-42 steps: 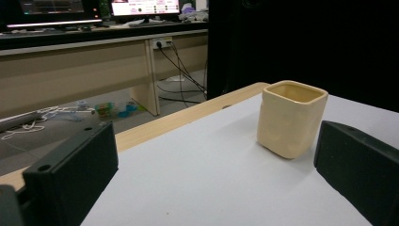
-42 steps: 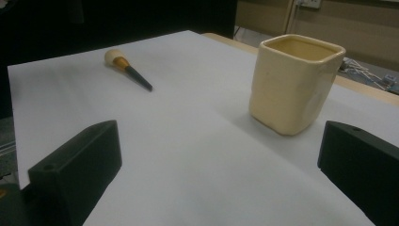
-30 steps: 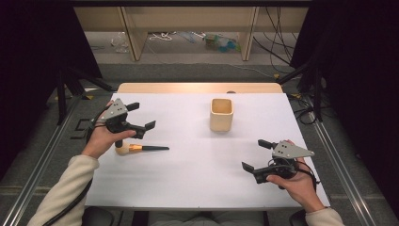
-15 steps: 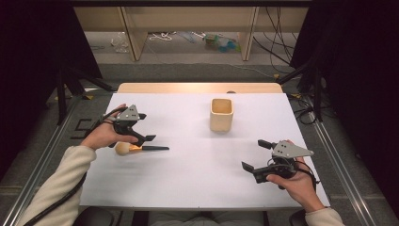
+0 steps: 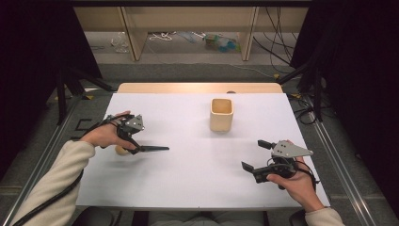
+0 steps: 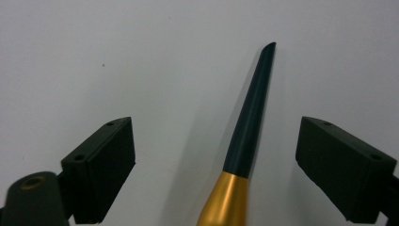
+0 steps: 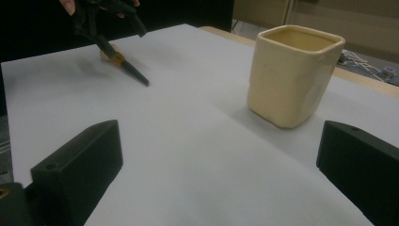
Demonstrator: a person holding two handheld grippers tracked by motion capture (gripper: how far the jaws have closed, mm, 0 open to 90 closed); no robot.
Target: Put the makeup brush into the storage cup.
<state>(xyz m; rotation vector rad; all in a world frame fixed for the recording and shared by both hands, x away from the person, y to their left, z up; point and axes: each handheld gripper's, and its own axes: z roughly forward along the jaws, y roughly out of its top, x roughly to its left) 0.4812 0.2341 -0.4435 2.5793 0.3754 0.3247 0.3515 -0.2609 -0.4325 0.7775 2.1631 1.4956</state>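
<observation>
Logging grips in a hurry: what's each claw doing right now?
Left claw: open and closing, astride the brush, pads not yet on it.
Right claw: open, holding nothing.

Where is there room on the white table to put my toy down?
The wide bare patch between the brush and the right gripper, in front of the cup. The far left corner of the table is free too. It is crowded around the left gripper, over the brush.

In the high view, the left gripper [image 5: 134, 141] hides the brush's [image 5: 151, 149] middle at left centre. In the left gripper view its gold ferrule [image 6: 225, 200] runs off the bottom edge.
</observation>
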